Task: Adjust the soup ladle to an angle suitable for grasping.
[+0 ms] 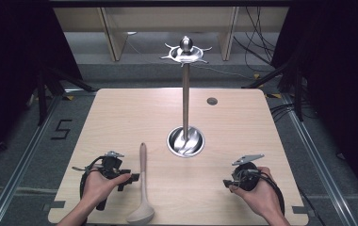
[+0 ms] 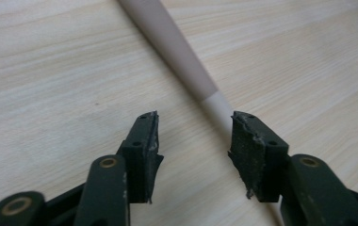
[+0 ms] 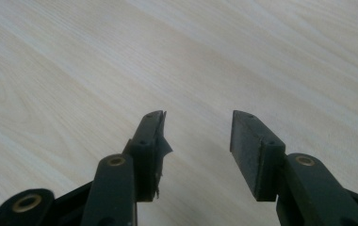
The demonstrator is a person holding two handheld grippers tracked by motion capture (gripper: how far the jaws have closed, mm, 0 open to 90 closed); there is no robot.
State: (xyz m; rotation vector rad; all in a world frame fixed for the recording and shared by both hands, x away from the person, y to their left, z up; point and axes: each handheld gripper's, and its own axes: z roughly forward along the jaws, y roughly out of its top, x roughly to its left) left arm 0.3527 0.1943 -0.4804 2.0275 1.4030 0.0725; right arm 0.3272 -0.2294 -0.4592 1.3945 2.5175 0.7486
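Two grippers rest low on the table (image 1: 243,117): the left gripper (image 1: 134,177), jaws spread and empty, sits just beside the ladle (image 1: 142,188), whose handle runs away from the person, while the right gripper (image 1: 226,183), also released, lies well apart.

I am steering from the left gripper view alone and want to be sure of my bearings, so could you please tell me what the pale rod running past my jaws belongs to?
Observer: It is the handle of a wooden ladle; its bowl lies at the near table edge.
Operator: Thank you. Where is the other gripper?
Observer: The right gripper is held over bare wood at the table's right, well apart from the ladle, jaws open.
Operator: Is there anything else on the table?
Observer: A metal utensil stand rises from a round base behind the ladle, with empty hooks at its top.
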